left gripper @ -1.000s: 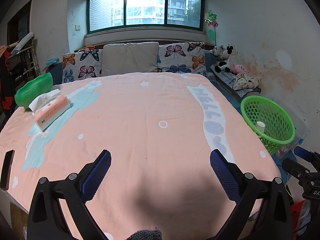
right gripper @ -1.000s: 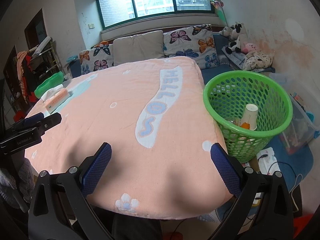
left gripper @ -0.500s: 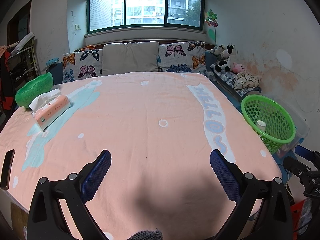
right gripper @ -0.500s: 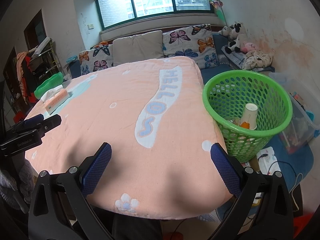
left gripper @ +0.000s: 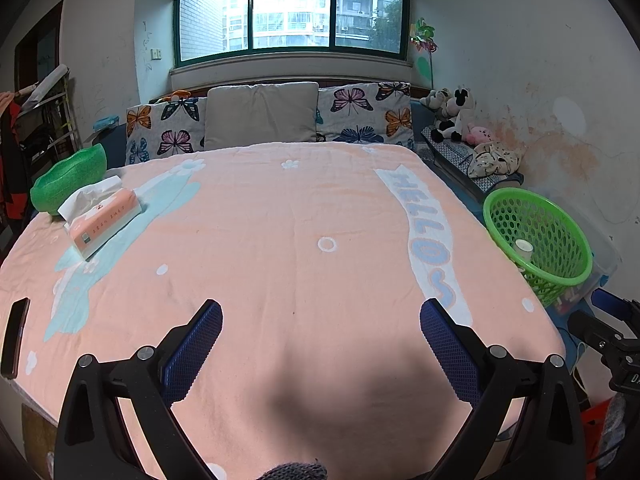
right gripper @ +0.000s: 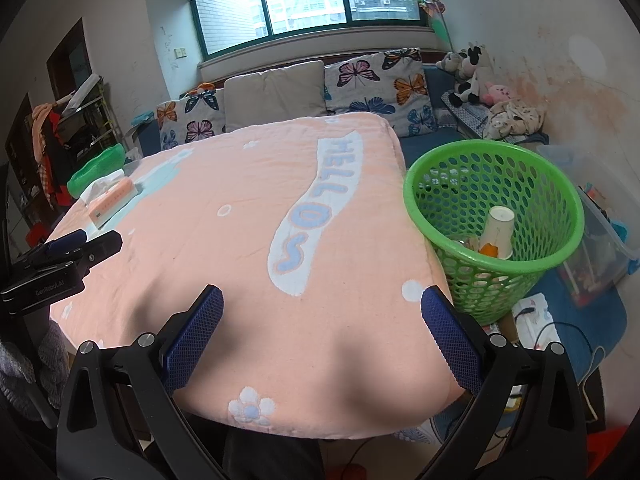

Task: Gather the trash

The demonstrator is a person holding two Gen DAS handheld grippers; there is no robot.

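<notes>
A green mesh basket (right gripper: 496, 168) stands on the floor at the right side of the pink-covered table (right gripper: 256, 264); it holds a white paper cup (right gripper: 498, 230) and some scraps. In the left wrist view the same basket (left gripper: 536, 236) sits at the right edge. My left gripper (left gripper: 320, 320) hovers open over the near part of the table with nothing between its fingers. My right gripper (right gripper: 322, 318) is open too, above the table's near right corner, empty. No loose trash shows on the cloth.
A tissue pack (left gripper: 102, 218) and a green foam bowl (left gripper: 68, 184) lie at the table's left. A dark phone (left gripper: 14, 336) rests at the near left edge. Pillows (left gripper: 260, 116) and plush toys (left gripper: 452, 116) line the back. A clear bin (right gripper: 600, 248) stands beside the basket.
Both grippers stay open and empty. The left view has drifted slightly back, so the basket looks a little smaller and farther.
</notes>
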